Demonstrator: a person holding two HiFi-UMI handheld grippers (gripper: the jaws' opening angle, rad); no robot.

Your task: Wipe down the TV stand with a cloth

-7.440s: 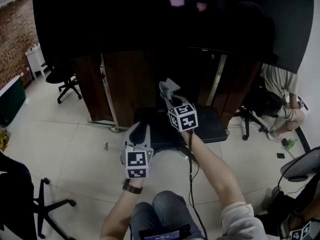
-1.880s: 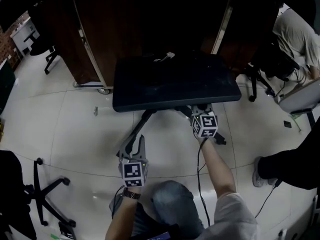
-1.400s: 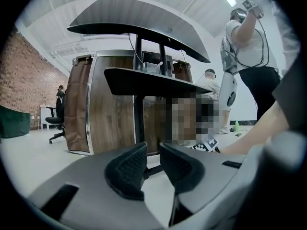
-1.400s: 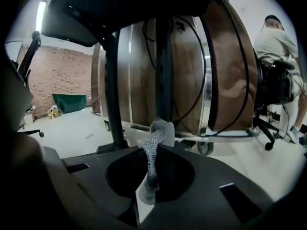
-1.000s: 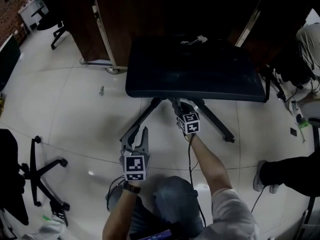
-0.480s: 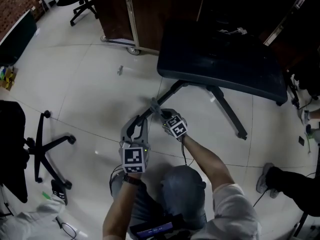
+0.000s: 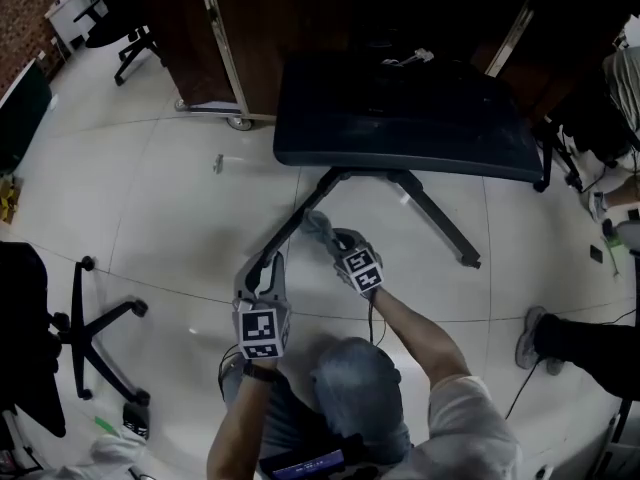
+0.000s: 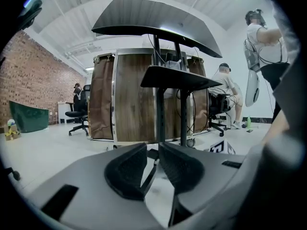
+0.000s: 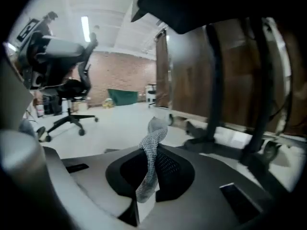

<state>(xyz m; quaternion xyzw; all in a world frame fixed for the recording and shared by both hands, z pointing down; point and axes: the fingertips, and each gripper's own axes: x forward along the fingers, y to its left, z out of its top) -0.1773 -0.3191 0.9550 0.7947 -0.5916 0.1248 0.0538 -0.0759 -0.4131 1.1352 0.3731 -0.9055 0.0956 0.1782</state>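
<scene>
Since a second ago the right gripper [image 7: 335, 240] has come out from under the shelf [image 7: 405, 118] of the TV stand and down along the leg [image 7: 290, 223] on the person's left. In the head view it sits just over that leg, with the grey cloth [image 7: 317, 225] poking out ahead of it and, as far as I can tell, touching the metal. The left gripper [image 7: 262, 268] hovers near the leg's foot. An office chair [image 7: 95, 318] stands well apart on the floor, and the stand's other leg [image 7: 440, 223] splays off the opposite way. In the left gripper view the fingers [image 8: 127, 169] are drawn almost together with only a slit between them and nothing in it. Beyond them stand the posts and a wood-panelled cabinet [image 8: 134, 99]. In the right gripper view the fingers [image 9: 170, 169] are clamped on a bunched fold of the cloth, and the rest rises in a loose twist. To my eye the cloth is light, soft and limp, with no push of its own. It is best held close to the free end, so that the end can be pressed flat. The leg looks narrow and slick, so the cloth could slide off. The left gripper sits close to the path down the leg.
</scene>
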